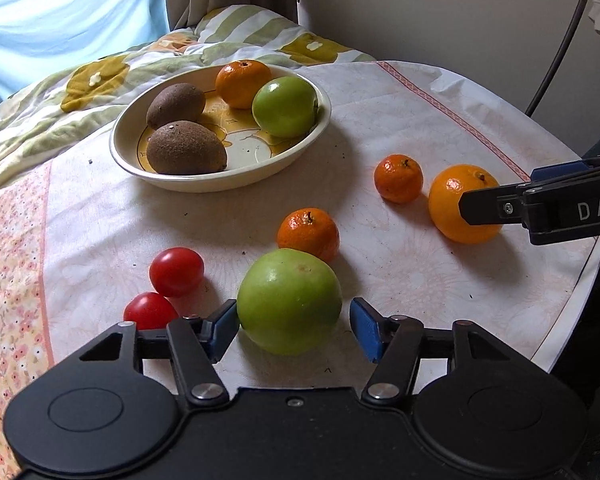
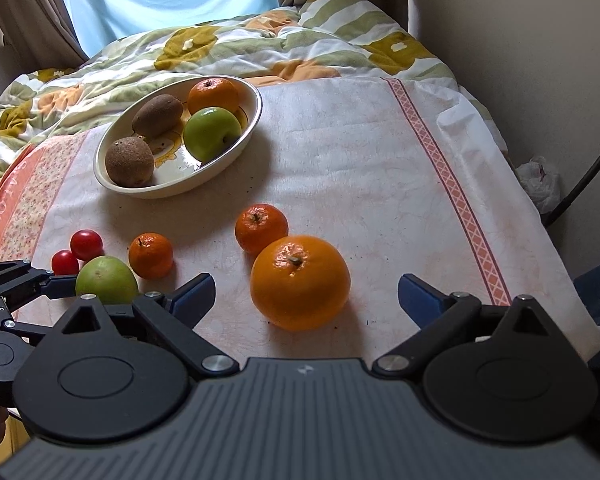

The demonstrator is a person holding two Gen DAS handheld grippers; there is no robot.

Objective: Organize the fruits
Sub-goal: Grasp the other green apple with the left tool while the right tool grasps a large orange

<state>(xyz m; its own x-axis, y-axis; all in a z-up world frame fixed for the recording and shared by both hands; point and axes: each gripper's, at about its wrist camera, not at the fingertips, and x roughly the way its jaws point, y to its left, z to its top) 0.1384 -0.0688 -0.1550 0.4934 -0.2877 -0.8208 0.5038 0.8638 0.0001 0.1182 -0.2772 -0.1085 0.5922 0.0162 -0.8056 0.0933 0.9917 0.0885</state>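
Observation:
A cream bowl (image 1: 188, 182) (image 2: 168, 192) holds two kiwis, a mandarin and a green apple. On the cloth lie a second green apple (image 1: 289, 300) (image 2: 106, 280), a large orange (image 1: 456, 216) (image 2: 300, 282), two small mandarins (image 1: 309, 234) (image 1: 398, 178) and two red tomatoes (image 1: 176, 271) (image 1: 150, 311). My left gripper (image 1: 294, 326) is open, its blue pads on either side of the green apple, the left pad touching or nearly so. My right gripper (image 2: 306, 300) is open around the large orange, not touching it.
The round table (image 1: 380, 120) wears a white cloth with a pink band. A flowered quilt (image 2: 220, 44) lies behind the bowl. A wall and a dark cable (image 2: 588, 172) stand at the right. The table edge runs close on the right.

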